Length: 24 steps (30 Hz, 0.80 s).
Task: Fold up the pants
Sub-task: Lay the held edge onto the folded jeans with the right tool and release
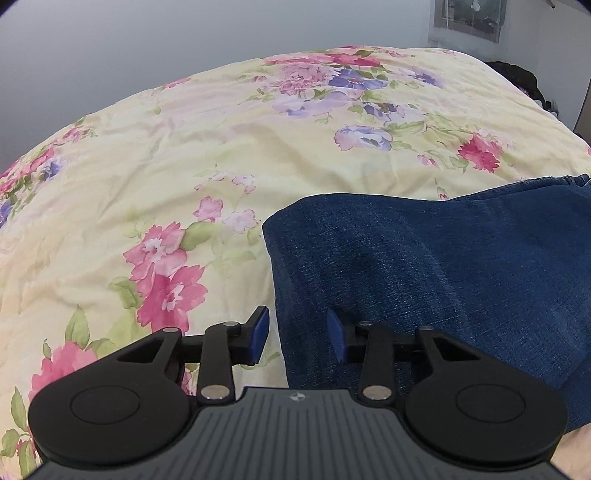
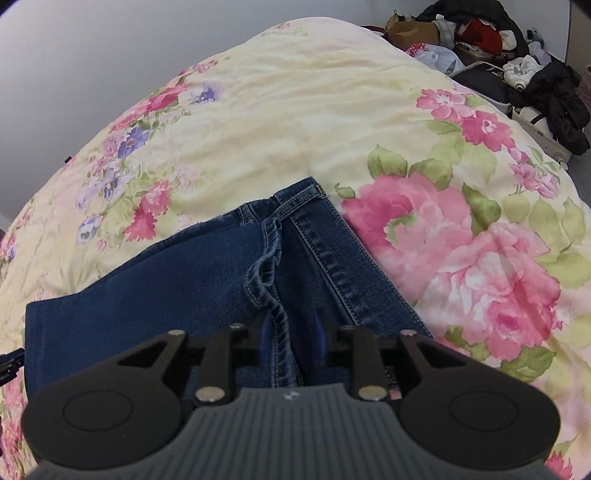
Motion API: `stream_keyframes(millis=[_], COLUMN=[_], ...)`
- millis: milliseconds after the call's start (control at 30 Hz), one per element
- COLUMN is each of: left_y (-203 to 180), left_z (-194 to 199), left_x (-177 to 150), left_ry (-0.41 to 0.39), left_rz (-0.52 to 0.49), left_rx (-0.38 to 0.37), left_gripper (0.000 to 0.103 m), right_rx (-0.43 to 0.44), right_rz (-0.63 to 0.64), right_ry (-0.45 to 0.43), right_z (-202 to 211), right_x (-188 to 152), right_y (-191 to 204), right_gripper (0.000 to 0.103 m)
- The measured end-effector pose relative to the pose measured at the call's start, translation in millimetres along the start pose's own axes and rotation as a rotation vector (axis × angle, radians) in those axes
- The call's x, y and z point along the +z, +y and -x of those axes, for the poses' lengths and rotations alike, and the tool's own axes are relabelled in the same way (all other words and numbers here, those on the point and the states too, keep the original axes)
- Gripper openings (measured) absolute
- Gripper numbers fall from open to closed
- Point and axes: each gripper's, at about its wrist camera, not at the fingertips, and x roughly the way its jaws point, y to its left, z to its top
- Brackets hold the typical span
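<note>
Blue denim pants (image 1: pixel 424 266) lie folded on a yellow floral bedspread (image 1: pixel 184 155). In the left wrist view my left gripper (image 1: pixel 298 334) is open over the folded left edge of the pants, one pad over the bedspread and one over the denim. In the right wrist view the pants (image 2: pixel 166 280) show their waistband and a bunched seam (image 2: pixel 271 266). My right gripper (image 2: pixel 291 336) is open, its blue pads either side of that bunched seam, low on the denim. The bedspread also shows there (image 2: pixel 295 110).
A pile of clothes, bags and a dark jacket (image 2: pixel 517 66) lies beyond the bed's far right edge. A grey wall (image 1: pixel 184 44) runs behind the bed. A framed picture (image 1: pixel 469 16) hangs at the top right.
</note>
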Motion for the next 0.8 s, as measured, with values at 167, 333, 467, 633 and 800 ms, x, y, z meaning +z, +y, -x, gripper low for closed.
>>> stream_keyframes(millis=[167, 333, 467, 633, 800], left_y=[5.9, 5.7, 1.3, -4.7, -9.1], left_z=[-2.4, -0.5, 7.3, 23.0, 21.0], left_x=[-2.4, -4.3, -0.5, 18.1, 36.9], left_ry=[0.026, 0.033, -0.002, -0.058, -0.083], left_rz=[0.027, 0.029, 0.024, 0.021, 0.023], left_rx=[0.021, 0.035, 0.071, 0.052, -0.005], left_gripper=[0.044, 0.044, 0.044, 0.044, 0.04], right_rx=[0.104, 0.257, 0.358, 0.256, 0.217], right_rz=[-0.162, -0.321, -0.399, -0.35, -0.3], right_ry=[0.005, 0.014, 0.014, -0.058, -0.058], right_z=[11.0, 21.3, 16.1, 16.7, 19.1], right_x=[-11.5, -42.9, -64.7, -62.1, -39.8], right_y=[-32.3, -55.0, -55.2, -37.6, -30.0], right_gripper=[0.037, 0.037, 0.038, 0.035, 0.034])
